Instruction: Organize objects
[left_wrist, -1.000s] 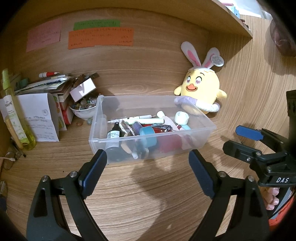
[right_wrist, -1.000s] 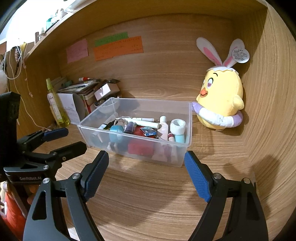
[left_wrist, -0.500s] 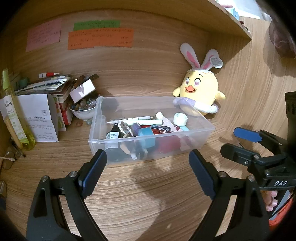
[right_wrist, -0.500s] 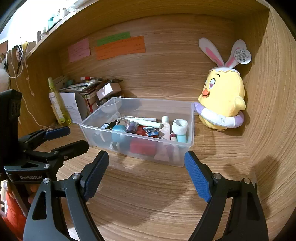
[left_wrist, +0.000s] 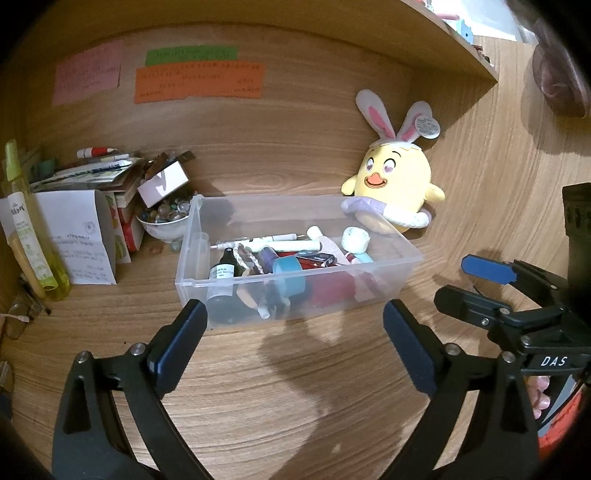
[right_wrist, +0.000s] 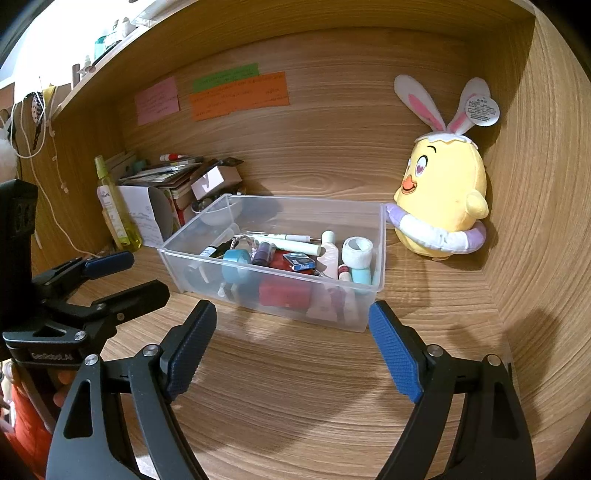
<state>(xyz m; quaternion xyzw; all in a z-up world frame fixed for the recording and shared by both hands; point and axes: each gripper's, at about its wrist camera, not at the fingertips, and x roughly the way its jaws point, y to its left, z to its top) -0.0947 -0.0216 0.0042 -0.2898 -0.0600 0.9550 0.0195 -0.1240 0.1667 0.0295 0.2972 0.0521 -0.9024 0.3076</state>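
Small things (left_wrist: 280, 258) — bottles, pens, tape rolls — lie together in the clear bin (left_wrist: 406, 260) on the desk, beside the chick toy (left_wrist: 395, 184). Your left gripper (left_wrist: 293, 341) and right gripper (right_wrist: 291, 347) hang wide apart, holding nothing — finished or starting, you can't tell.

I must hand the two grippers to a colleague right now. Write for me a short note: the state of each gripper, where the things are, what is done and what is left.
Left gripper: open, holding nothing, above the wooden desk in front of the clear plastic bin.
Right gripper: open, holding nothing, also just short of the bin's front wall.
Bin: stands on the desk beside the yellow plush chick. Inside lie small items in a loose heap: a blue tape roll, a white tape roll, a dark dropper bottle and a white pen.
Done or left: the small items are already in the bin. The scene fits both filling finished and sorting out of the bin still to come.
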